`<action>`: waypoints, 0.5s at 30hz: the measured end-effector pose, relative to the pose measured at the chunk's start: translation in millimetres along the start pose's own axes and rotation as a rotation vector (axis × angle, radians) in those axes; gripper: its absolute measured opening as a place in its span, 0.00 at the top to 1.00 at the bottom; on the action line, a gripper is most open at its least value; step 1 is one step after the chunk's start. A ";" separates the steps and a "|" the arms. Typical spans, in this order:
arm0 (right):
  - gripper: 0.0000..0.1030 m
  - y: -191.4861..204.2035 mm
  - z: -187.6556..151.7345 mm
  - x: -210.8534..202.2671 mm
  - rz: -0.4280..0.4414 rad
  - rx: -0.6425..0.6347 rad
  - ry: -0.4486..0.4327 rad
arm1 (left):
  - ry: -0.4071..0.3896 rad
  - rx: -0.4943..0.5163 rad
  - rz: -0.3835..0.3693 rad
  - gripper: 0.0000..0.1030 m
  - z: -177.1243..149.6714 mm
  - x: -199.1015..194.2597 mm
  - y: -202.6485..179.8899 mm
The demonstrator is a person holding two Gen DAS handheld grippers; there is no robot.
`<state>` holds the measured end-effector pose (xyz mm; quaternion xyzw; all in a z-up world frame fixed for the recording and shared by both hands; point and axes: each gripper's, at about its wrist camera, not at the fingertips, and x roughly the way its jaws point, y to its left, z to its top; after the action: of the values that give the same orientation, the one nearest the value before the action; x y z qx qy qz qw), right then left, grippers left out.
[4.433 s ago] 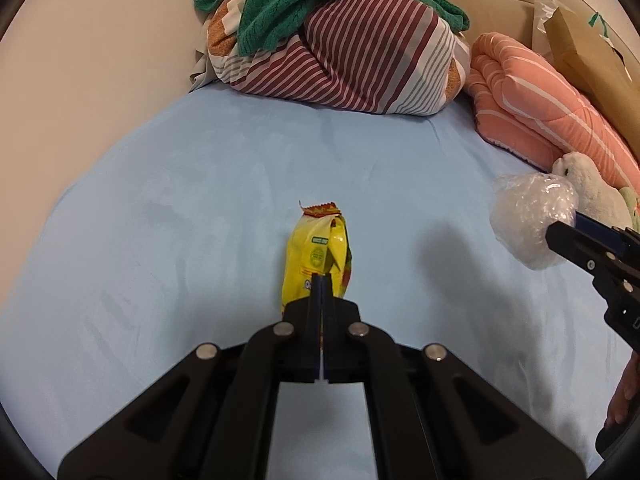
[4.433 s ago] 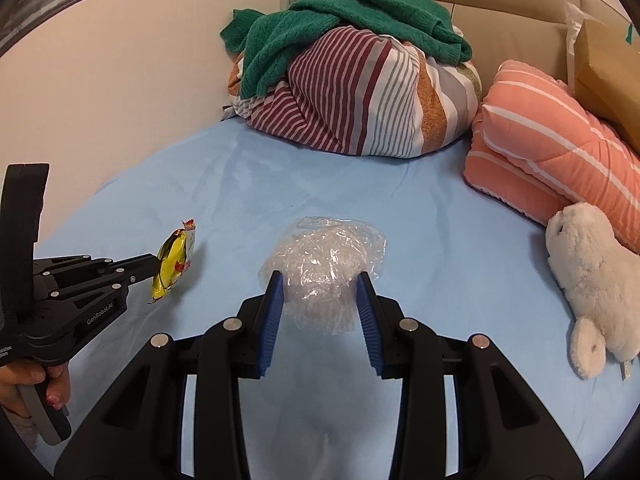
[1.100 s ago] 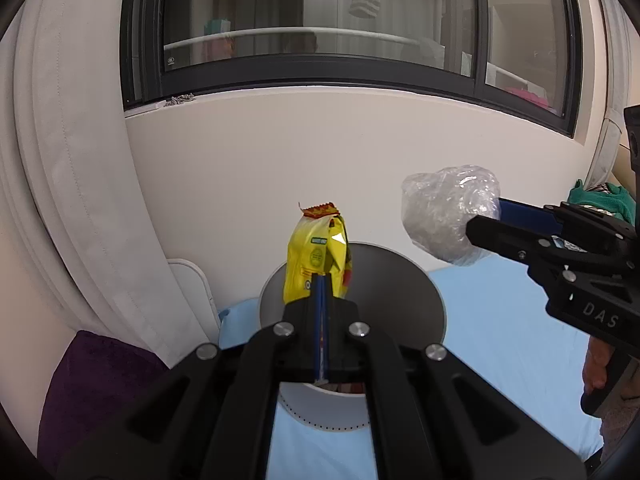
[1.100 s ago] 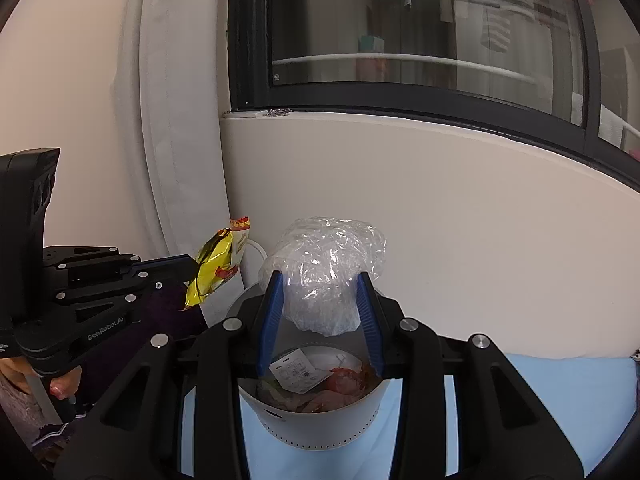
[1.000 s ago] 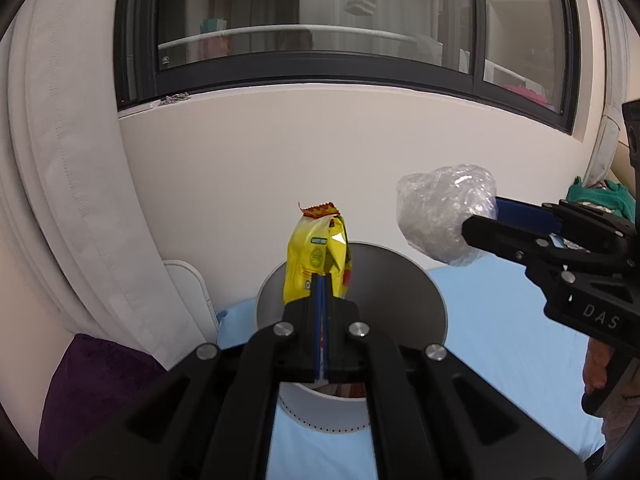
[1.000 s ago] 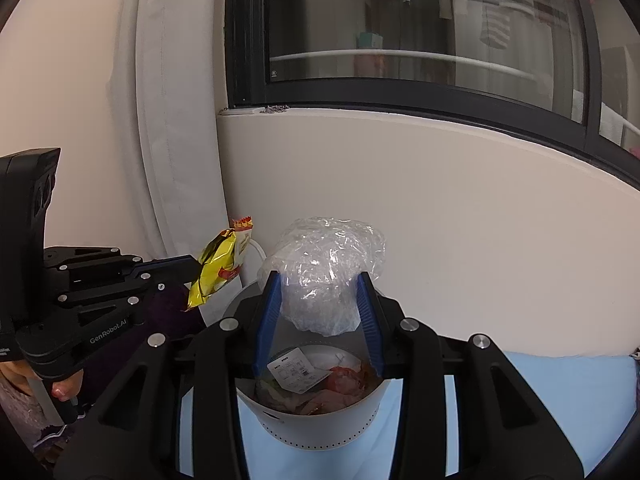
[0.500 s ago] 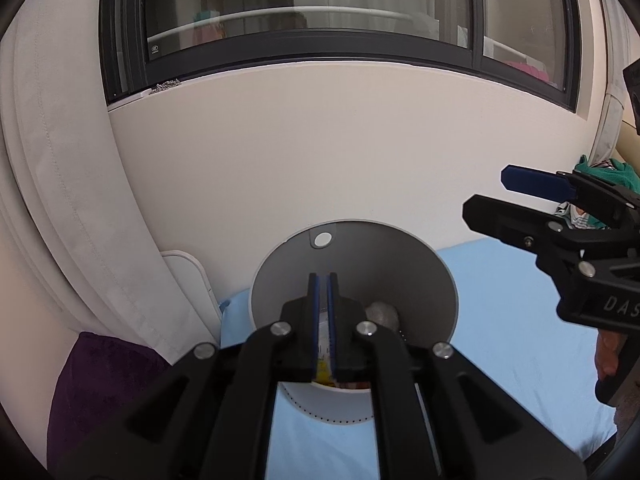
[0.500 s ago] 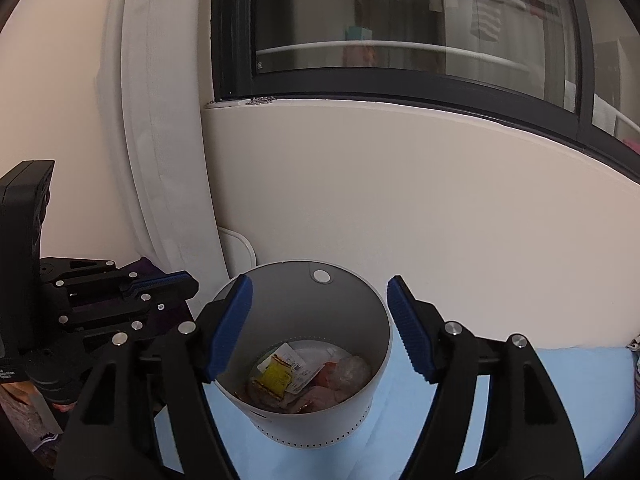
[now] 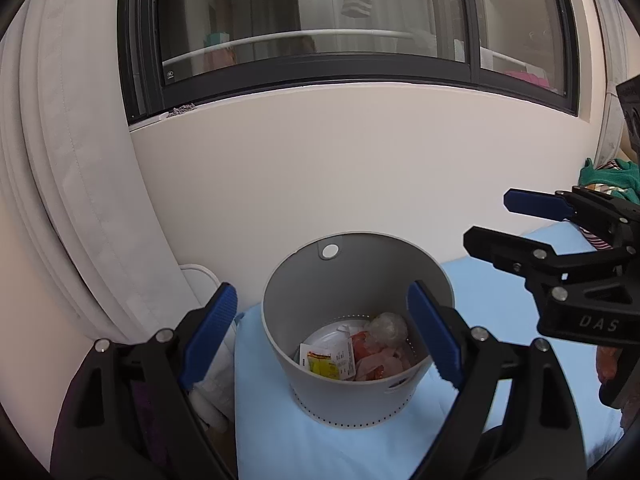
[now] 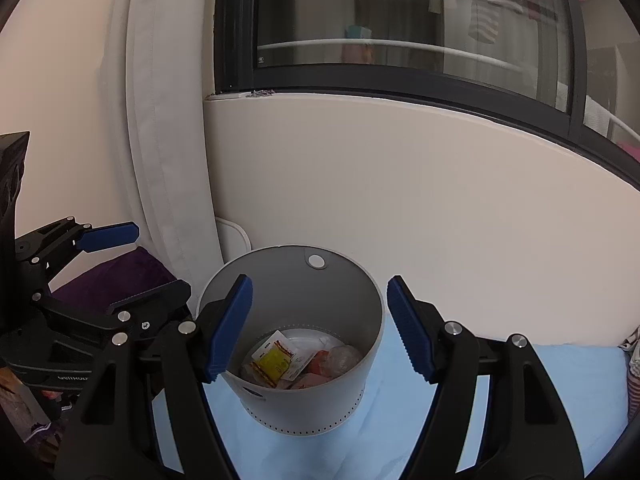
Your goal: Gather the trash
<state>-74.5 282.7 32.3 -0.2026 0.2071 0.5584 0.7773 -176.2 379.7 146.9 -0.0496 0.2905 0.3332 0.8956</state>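
A round grey bin (image 9: 357, 264) is seen standing on a light blue sheet (image 9: 280, 432), close to a cream wall (image 9: 320, 168) under a dark-framed window (image 9: 312, 16). Both grippers are held above the bin and pointed down towards its mouth. The left gripper (image 9: 322, 334) is seen with its jaws opening wide, one blue pad (image 9: 208, 336) on each side of the bin, and nothing is held between them. The right gripper (image 10: 320, 328) is likewise seen with its jaws apart and empty, its pads (image 10: 230, 328) framing the bin's rim.

The trash is found inside the bin: a yellow snack packet (image 9: 320, 362) lies on the bottom towards the left side, and a crumpled ball of clear plastic wrap (image 9: 386, 326) rests towards the right, among red and white scraps and a white sheet. In the right wrist view the same yellow packet (image 10: 274, 362) and the clear wrap (image 10: 344, 356) are shown lying side by side.

A white curtain (image 9: 68, 168) is seen hanging at the left, with a purple cloth (image 10: 116, 276) below it. A striped bundle with a green cloth (image 9: 610, 178) is glimpsed at the far right edge
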 end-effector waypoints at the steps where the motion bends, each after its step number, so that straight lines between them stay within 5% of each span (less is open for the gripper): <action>1: 0.35 -0.4 -1.4 -2.1 -0.005 0.000 0.000 | 0.000 0.000 -0.004 0.16 -0.7 -0.5 -1.4; 9: 0.35 -13.2 -18.3 -19.2 -0.062 0.024 0.005 | -0.009 0.021 -0.051 0.16 -3.0 -3.6 -16.2; 15: 0.26 -25.9 -39.7 -46.5 -0.210 0.028 -0.020 | -0.020 0.080 -0.121 0.16 -5.4 -1.5 -51.0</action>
<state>-67.2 216.9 26.9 -0.2065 0.1848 0.4730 0.8363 -147.8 337.9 138.0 -0.0277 0.2909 0.2670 0.9183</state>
